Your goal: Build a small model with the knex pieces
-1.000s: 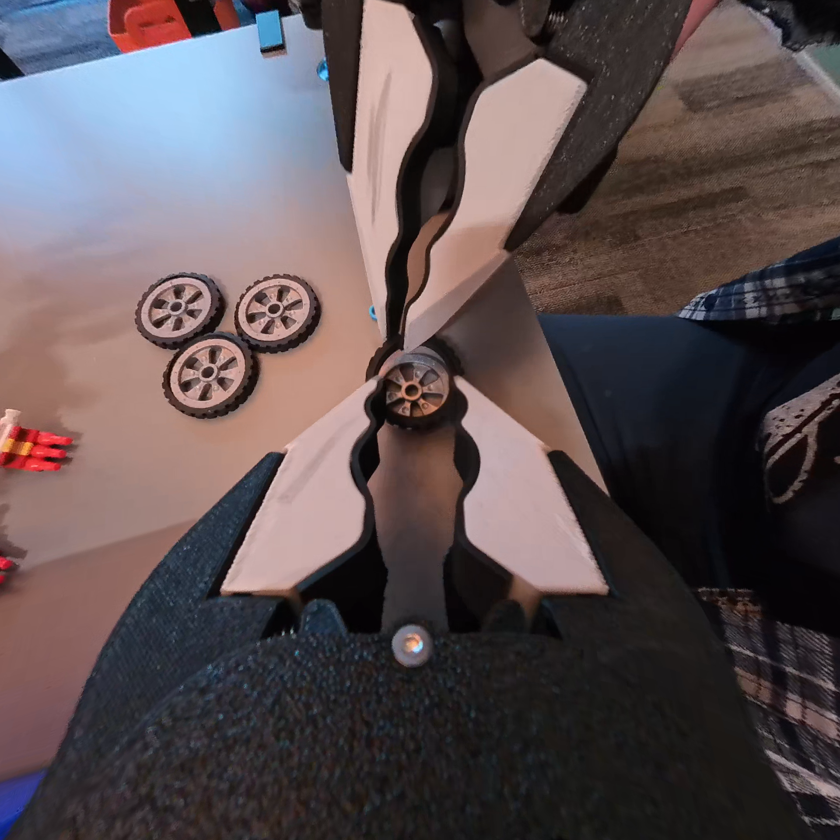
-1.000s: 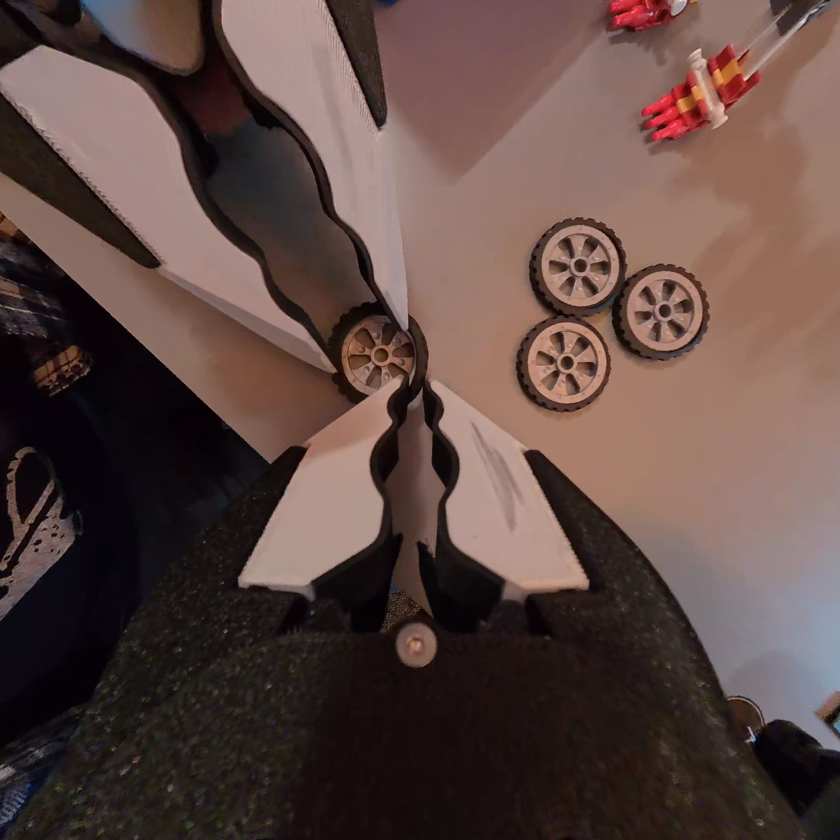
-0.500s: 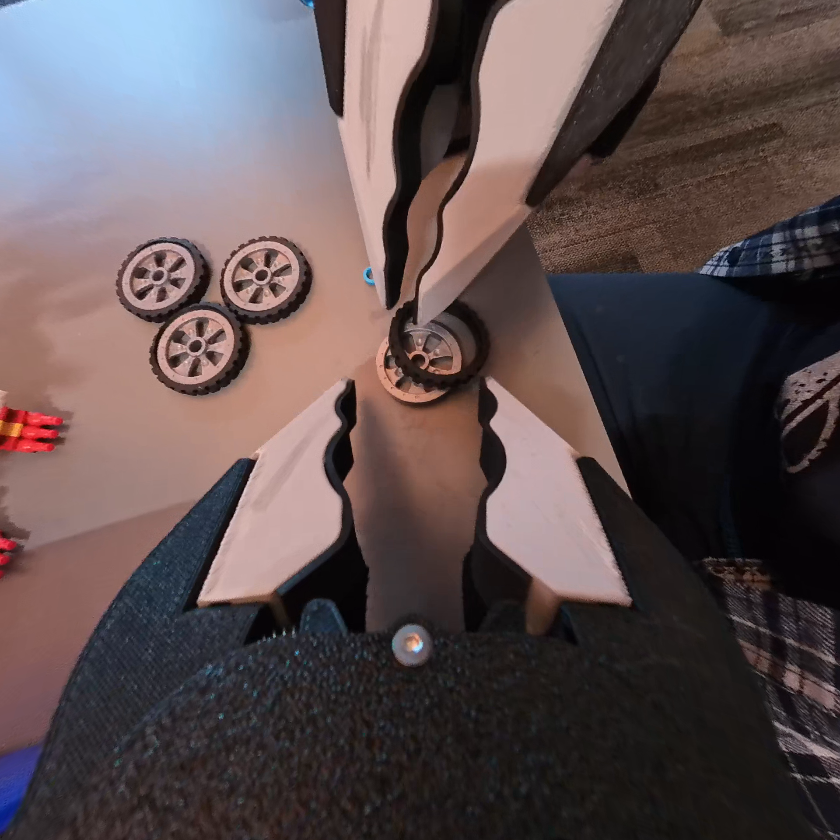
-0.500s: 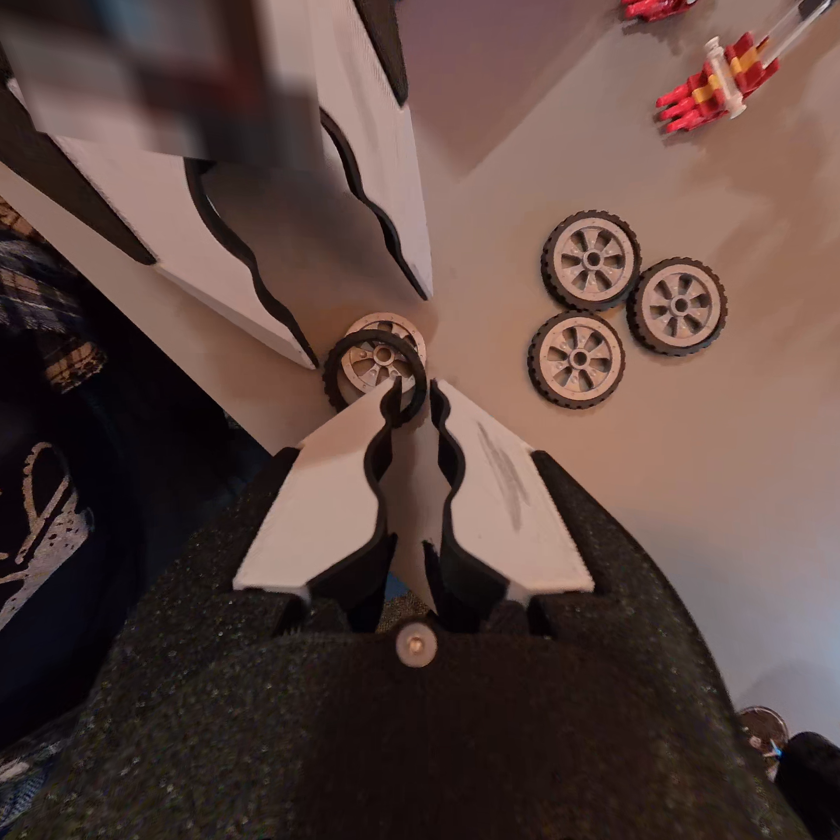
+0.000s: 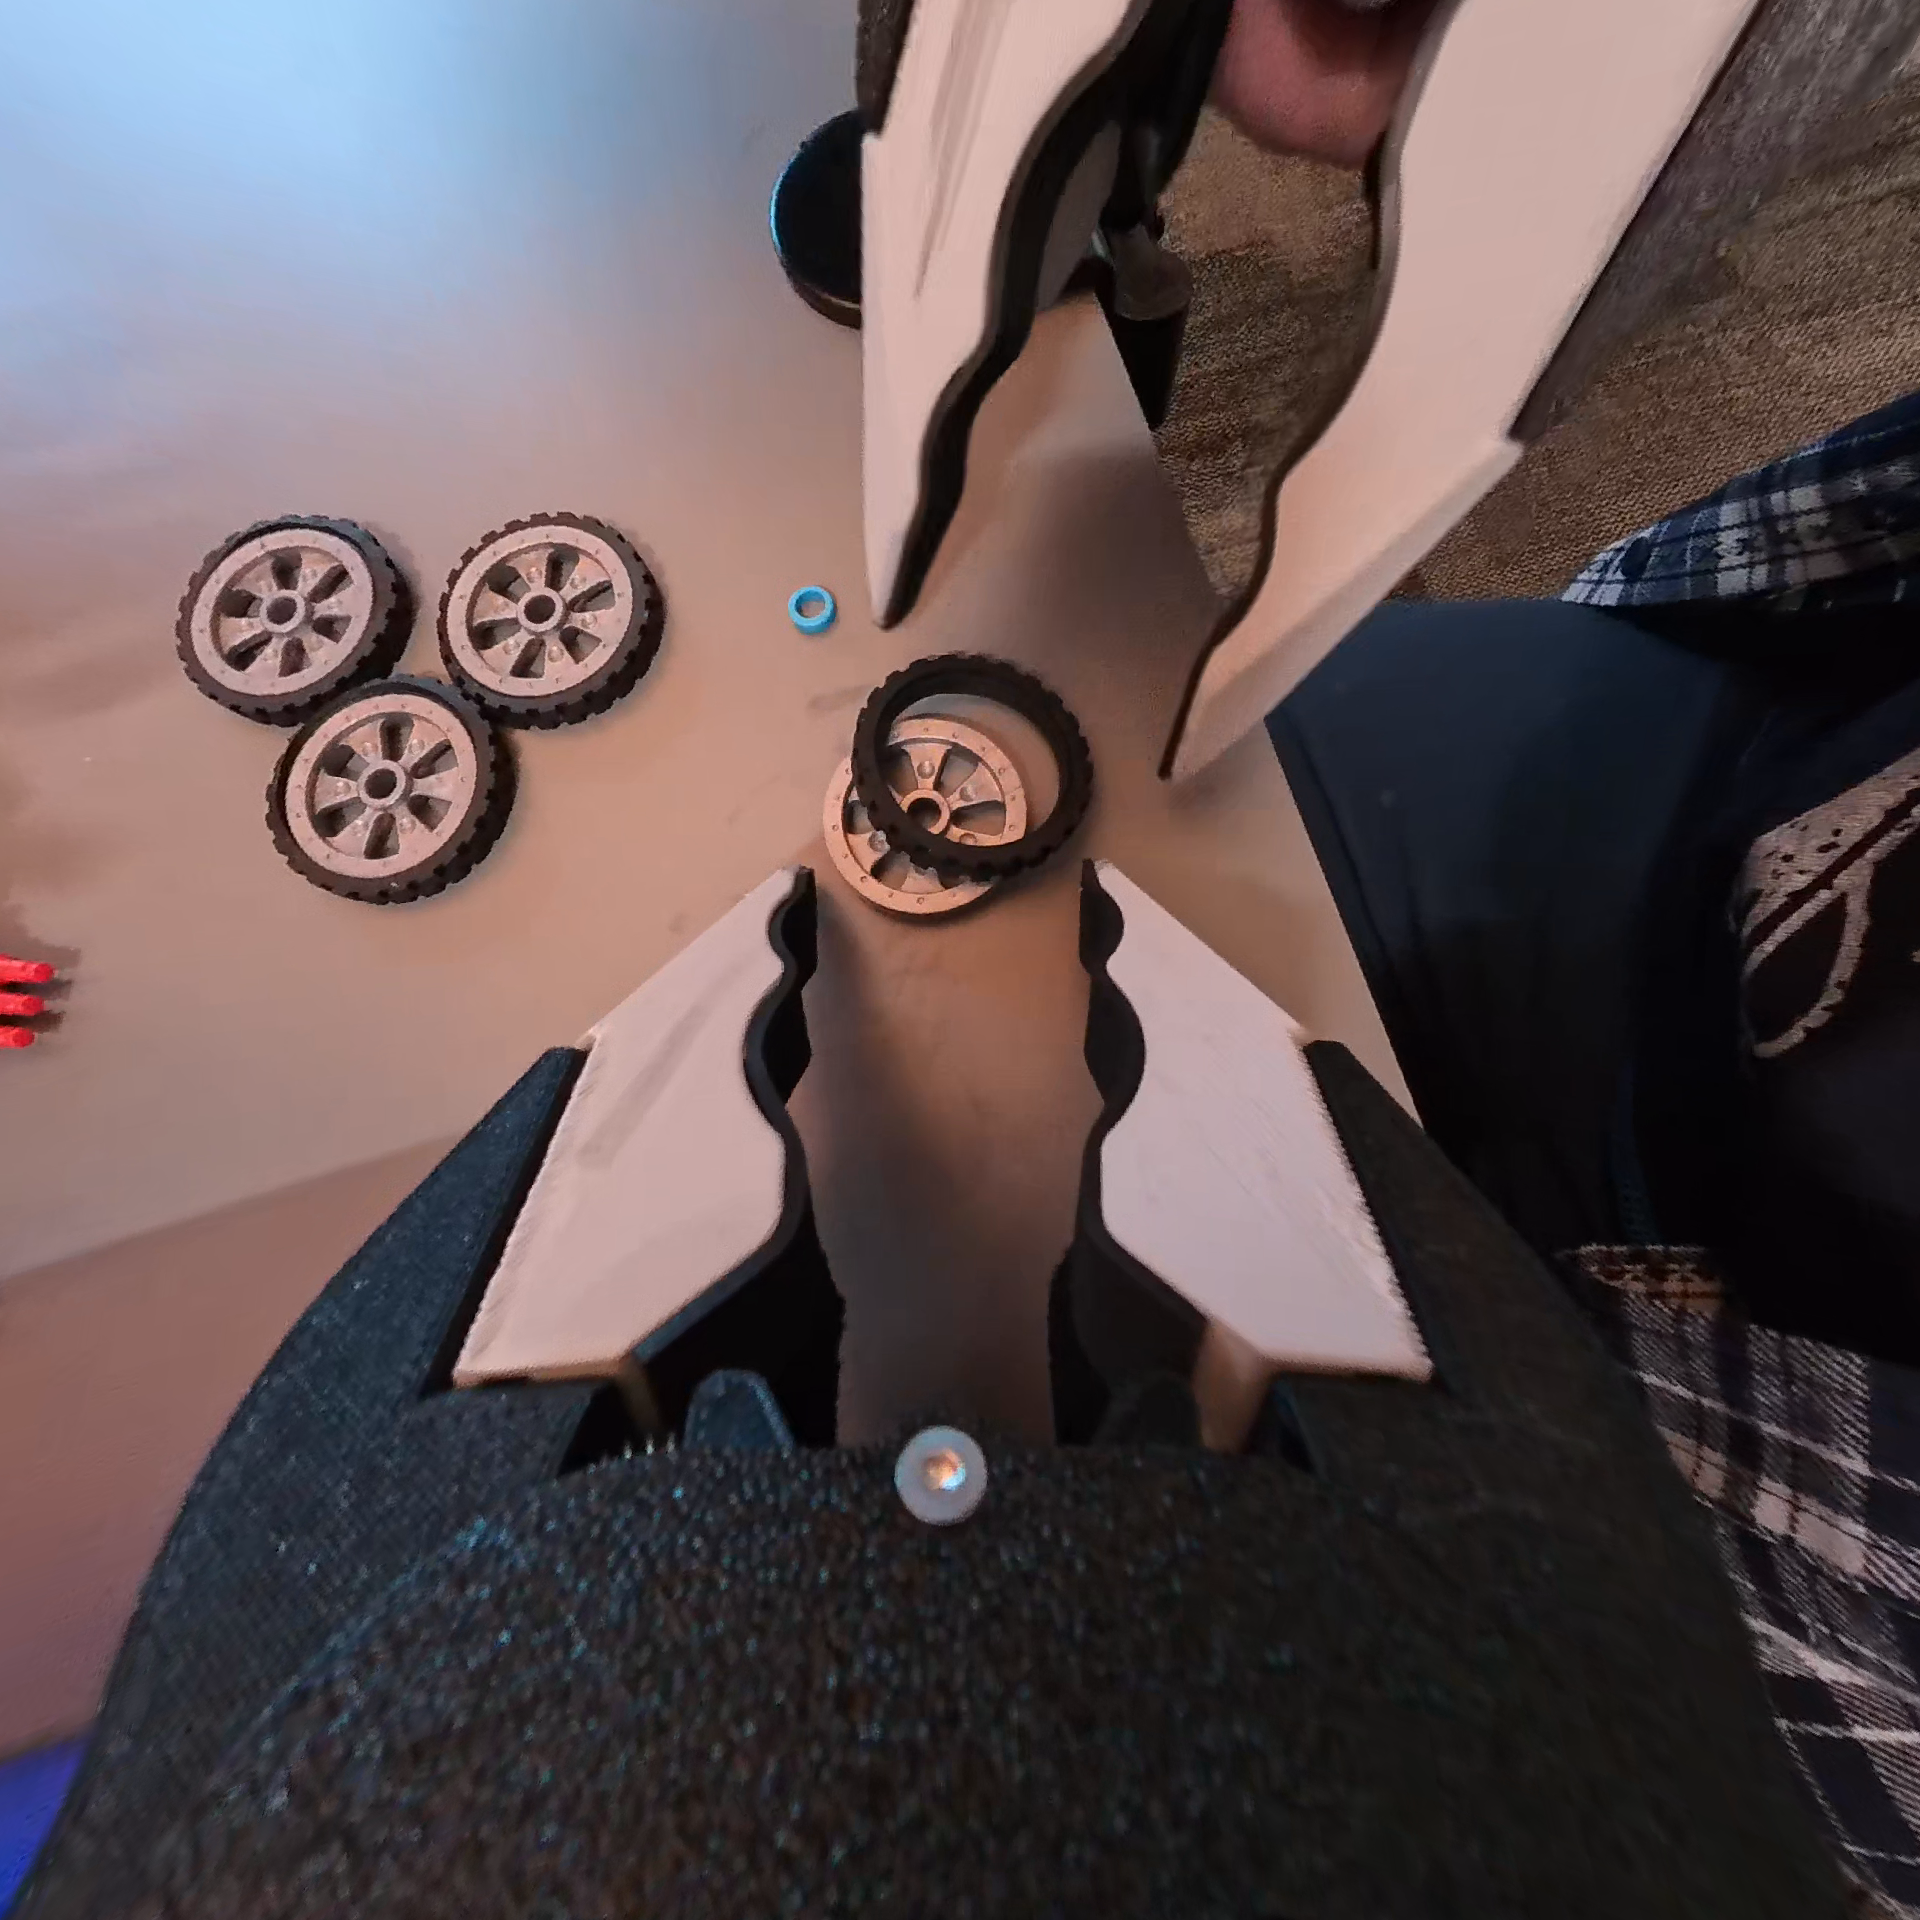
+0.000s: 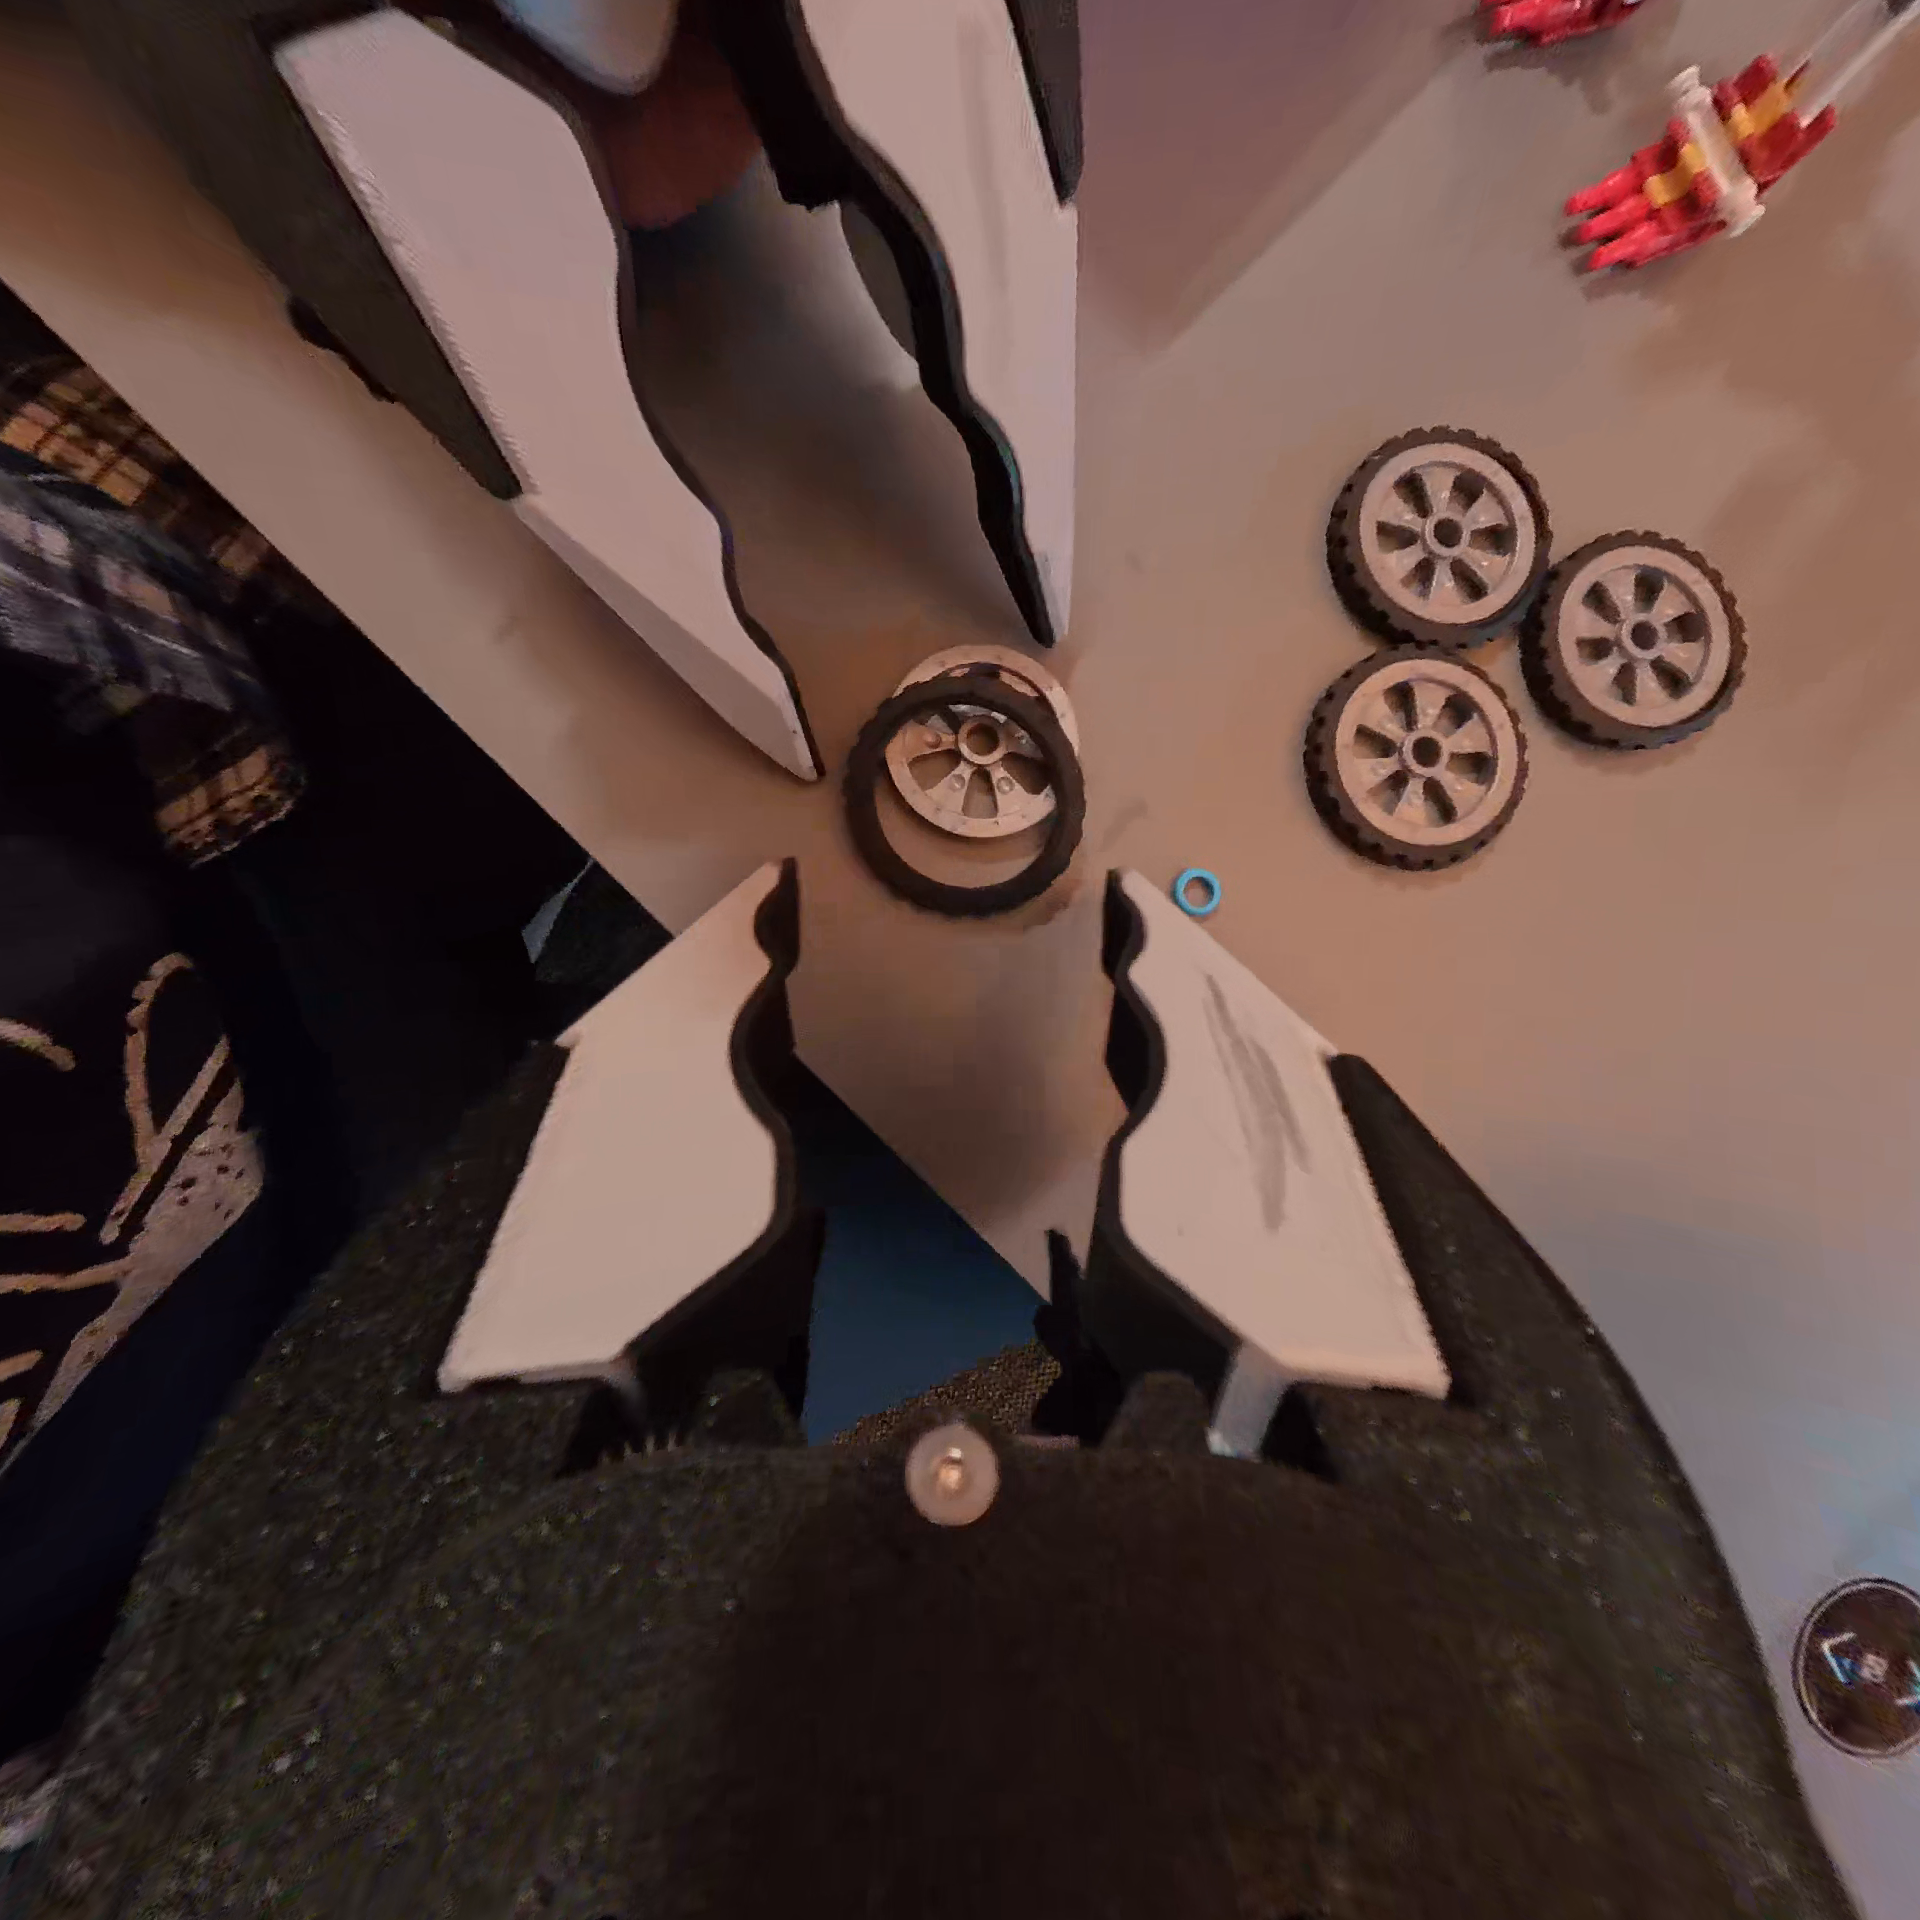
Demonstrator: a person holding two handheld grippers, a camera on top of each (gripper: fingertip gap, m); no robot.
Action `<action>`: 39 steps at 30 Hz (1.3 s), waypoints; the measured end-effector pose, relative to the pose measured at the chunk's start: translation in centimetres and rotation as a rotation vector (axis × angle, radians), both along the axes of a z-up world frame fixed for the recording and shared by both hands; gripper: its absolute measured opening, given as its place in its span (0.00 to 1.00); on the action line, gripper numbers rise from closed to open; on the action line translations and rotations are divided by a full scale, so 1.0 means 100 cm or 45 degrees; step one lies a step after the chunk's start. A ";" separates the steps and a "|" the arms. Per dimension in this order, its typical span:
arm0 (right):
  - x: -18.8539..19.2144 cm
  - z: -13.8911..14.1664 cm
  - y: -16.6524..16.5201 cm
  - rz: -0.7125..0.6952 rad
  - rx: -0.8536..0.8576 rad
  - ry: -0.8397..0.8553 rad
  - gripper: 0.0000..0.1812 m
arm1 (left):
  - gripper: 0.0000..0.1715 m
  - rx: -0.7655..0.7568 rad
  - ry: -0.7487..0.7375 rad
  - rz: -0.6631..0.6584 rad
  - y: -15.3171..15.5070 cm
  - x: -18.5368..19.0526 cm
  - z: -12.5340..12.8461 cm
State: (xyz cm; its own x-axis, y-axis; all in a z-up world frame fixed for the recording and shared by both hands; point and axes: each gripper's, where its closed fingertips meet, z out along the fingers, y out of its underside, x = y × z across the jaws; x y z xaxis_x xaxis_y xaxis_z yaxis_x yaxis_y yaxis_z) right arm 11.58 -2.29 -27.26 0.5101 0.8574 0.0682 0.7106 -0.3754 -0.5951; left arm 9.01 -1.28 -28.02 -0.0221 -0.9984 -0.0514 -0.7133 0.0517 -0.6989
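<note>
Between the spread, empty left gripper (image 5: 948, 881) and right gripper (image 6: 948, 881), a loose black tyre (image 5: 971, 767) lies askew on its grey rim (image 5: 883, 852)

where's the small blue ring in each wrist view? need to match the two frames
Left wrist view: small blue ring on the table, upper centre, left of the far gripper's fingertip, up-left of the loose black tyre.
Right wrist view: small blue ring just right of centre, beside this gripper's right fingertip, down-right of the tyre.
Shared landmark: cluster of three wheels.
</note>
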 end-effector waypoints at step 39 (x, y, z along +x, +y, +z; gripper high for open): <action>-0.026 -0.006 0.012 -0.003 0.095 0.039 0.24 | 0.29 -0.118 0.020 -0.013 -0.004 -0.008 0.000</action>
State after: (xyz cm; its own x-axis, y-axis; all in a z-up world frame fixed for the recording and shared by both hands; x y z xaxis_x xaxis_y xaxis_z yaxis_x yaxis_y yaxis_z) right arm 9.03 -1.06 -27.87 0.5147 0.8495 0.1160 0.6908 -0.3307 -0.6430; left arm 8.18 -1.71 -27.98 -0.0320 -0.9986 0.0413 -0.7241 -0.0054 -0.6897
